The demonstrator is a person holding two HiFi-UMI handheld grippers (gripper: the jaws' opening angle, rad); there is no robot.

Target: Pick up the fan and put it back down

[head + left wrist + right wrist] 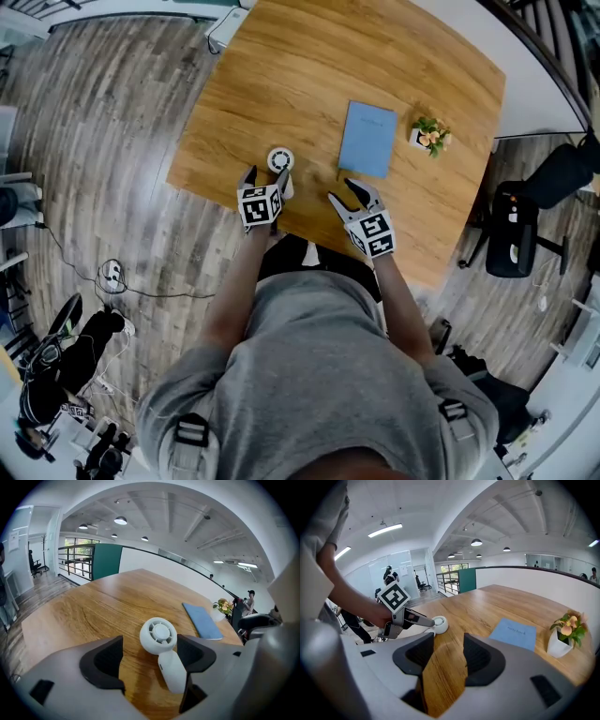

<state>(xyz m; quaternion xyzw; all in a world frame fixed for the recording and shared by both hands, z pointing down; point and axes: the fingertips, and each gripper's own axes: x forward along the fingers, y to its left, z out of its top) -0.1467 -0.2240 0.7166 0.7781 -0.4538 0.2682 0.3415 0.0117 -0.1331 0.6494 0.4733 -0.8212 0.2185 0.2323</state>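
Wood with a warm, streaked grain forms the table (281, 75), which carries a flat blue notebook (367, 139), a small flowering plant (430, 134) in a white pot, and the fan (280, 161), smooth white plastic with a round slotted head and a stubby rounded handle, lying near the front edge. Both bare forearms reach forward with the grippers tilted downward over that edge. The left gripper (266, 176) has its jaws spread wide around the fan's handle, unpinched, close by one pad and clear of the other, while the right gripper (344, 194) has its jaws apart over bare wood.
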